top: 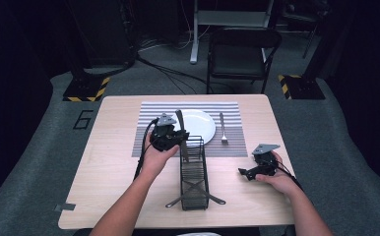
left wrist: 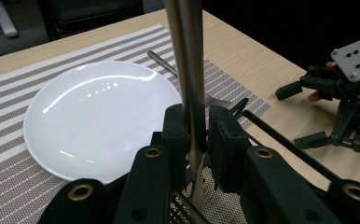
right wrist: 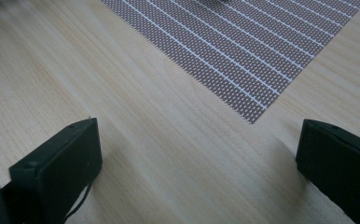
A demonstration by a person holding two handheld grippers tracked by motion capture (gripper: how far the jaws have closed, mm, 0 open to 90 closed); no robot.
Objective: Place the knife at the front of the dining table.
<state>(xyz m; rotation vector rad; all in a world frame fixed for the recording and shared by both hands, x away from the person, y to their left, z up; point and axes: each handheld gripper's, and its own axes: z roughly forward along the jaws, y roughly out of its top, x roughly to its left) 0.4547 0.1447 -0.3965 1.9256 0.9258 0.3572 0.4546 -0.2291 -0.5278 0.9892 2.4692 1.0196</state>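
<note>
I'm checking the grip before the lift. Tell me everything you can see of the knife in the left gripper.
The knife is a plain table knife of shiny, silver-looking metal, long and narrow. It stands nearly upright, pinched between the pads of the left gripper, which is shut on it. Its upper end rises above the jaws; its lower end reaches down into the black wire caddy, beside the white plate. Which end is up I cannot tell.
</note>
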